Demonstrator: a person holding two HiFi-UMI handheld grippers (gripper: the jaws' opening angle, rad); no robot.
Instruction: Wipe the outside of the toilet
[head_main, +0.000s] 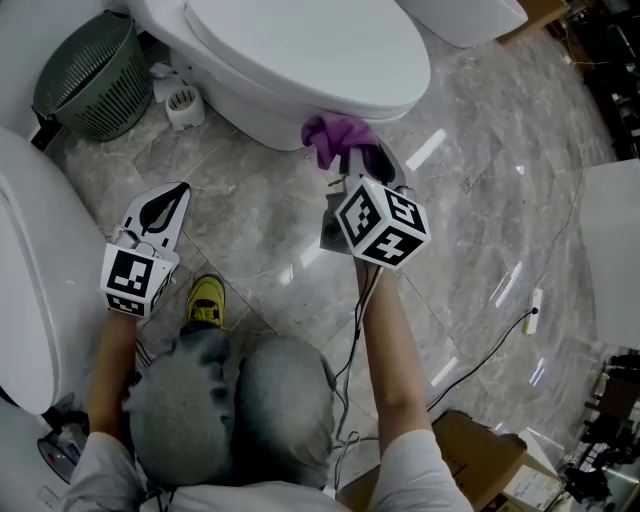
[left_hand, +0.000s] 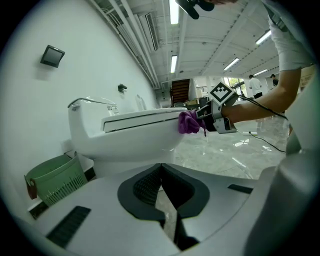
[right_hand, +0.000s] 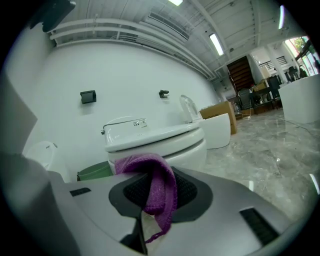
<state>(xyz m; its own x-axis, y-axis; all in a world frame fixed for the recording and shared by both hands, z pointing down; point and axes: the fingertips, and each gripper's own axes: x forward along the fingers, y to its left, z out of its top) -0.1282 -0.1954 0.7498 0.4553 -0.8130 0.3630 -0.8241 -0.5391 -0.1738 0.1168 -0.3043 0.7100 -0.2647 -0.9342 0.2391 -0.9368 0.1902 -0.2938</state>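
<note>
One white ceramic toilet (head_main: 300, 60), lid down. Purple knitted cloth (head_main: 335, 140) lies against the toilet's front rim, clenched in the right gripper (head_main: 352, 162). Left gripper (head_main: 178, 193) is closed on nothing, well off the bowl's left flank. Likely best: press the cloth flatter and follow the bowl's curve. Glossy grey marble floor (head_main: 480, 200) surrounds the toilet. Green slatted basket (head_main: 90, 80) sits beside its base.

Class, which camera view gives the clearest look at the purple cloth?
The right gripper view: the purple cloth fills the centre, pinched between the jaws of the right gripper. The head view shows a small bunch by the front of the toilet; the left gripper view shows it small and distant.
</note>
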